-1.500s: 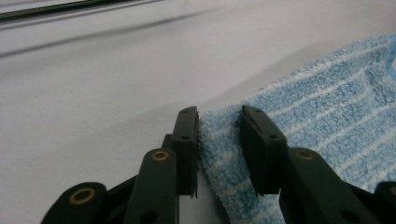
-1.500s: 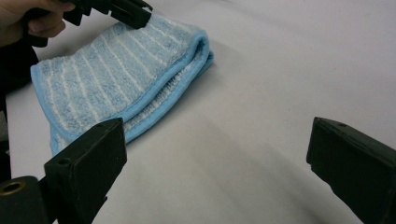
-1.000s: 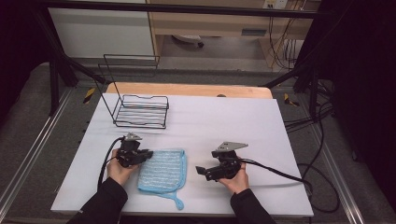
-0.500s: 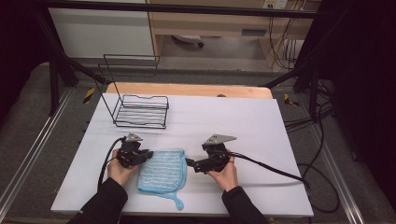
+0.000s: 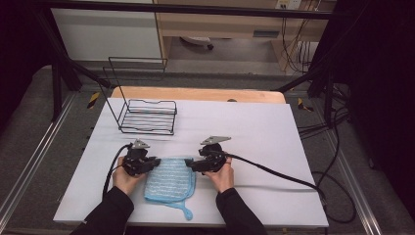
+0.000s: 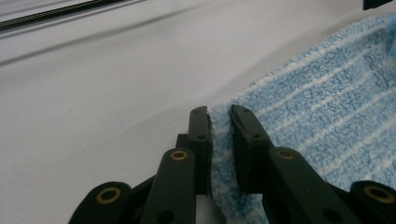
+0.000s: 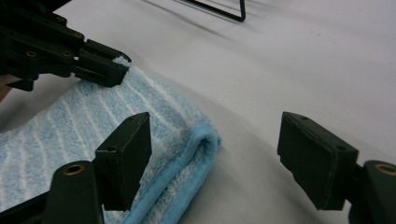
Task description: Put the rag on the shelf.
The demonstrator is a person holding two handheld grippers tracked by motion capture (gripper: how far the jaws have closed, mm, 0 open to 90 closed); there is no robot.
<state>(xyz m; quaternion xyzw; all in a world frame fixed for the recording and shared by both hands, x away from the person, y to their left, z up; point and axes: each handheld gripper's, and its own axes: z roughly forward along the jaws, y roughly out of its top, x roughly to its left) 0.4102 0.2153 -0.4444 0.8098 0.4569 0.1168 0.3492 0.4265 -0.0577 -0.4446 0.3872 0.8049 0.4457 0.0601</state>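
Observation:
A light blue striped cloth (image 5: pixel 171 181) lies folded on the white table (image 5: pixel 254 127), with a hanging loop (image 5: pixel 186 213) at its near corner. My left gripper (image 5: pixel 155 160) is at the cloth's far left corner, and its jaws are shut on the cloth's edge (image 6: pixel 219 112). My right gripper (image 5: pixel 192 166) has reached the cloth's right side. Its jaws (image 7: pixel 215 119) have just been closing but stand apart, with the cloth's folded corner (image 7: pixel 203 137) between them and no pad touching it. The left gripper (image 7: pixel 116 65) also appears beyond, pinching the far corner.
A black wire rack (image 5: pixel 147 115) stands at the back left of the table. A wooden board (image 5: pixel 195 93) runs along the far edge. The right gripper's cable (image 5: pixel 274 171) trails off to the right across the table.
My right hand has moved left across the table up to the cloth's right edge. The left hand and the cloth have stayed where they were.

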